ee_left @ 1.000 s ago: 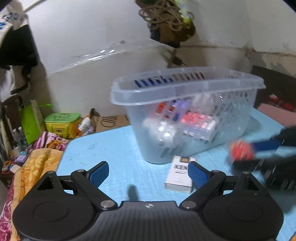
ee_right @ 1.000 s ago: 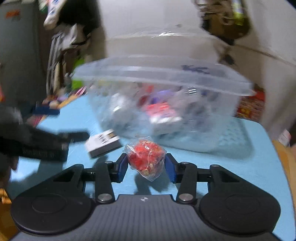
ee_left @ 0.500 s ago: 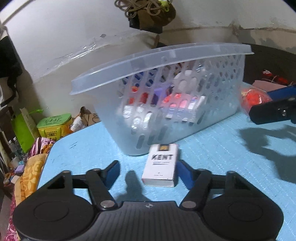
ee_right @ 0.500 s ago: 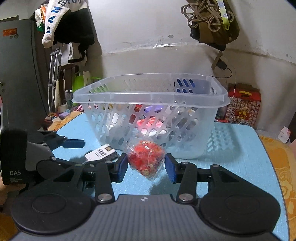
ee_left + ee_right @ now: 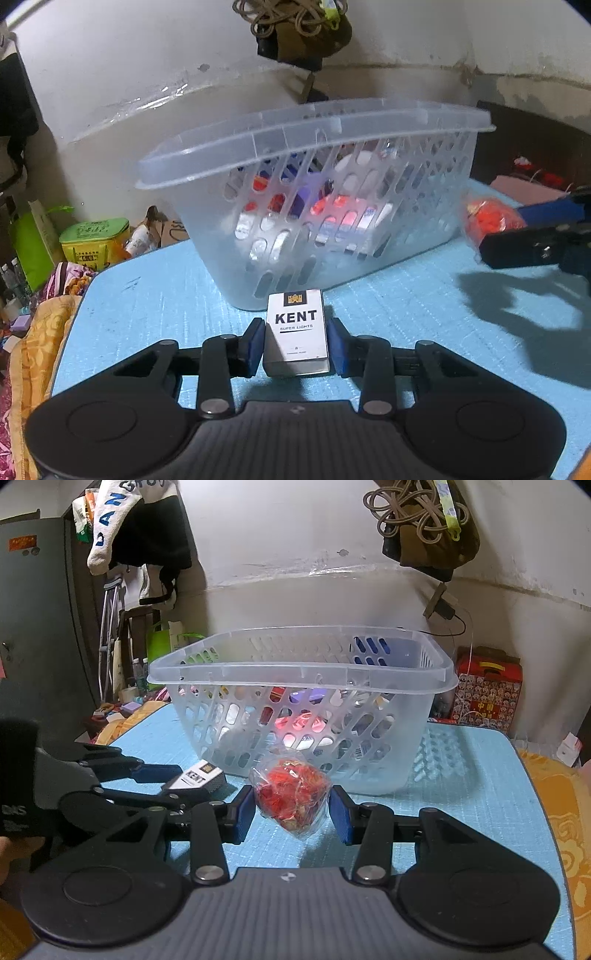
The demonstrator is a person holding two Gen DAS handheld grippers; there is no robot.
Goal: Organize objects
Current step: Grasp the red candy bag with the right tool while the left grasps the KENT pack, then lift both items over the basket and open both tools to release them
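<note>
The left tool [image 5: 296,345] pinches the Kent pack [image 5: 297,332] low in the frame; the right tool [image 5: 293,810] pinches a red packet [image 5: 291,797]. Next, I think, both must be lifted over the basket [image 5: 301,672] rim.

A stained, whitish plaster wall [image 5: 295,554] is seen behind a light-blue textured tabletop [image 5: 480,775]. At 12 o'clock in the left wrist view a tangle of beige cord on a dark bag [image 5: 295,26] is hung on the wall. At 9 o'clock a grey metal cabinet [image 5: 33,627] is found in the right wrist view, and at 3 o'clock a red patterned box [image 5: 487,686].
</note>
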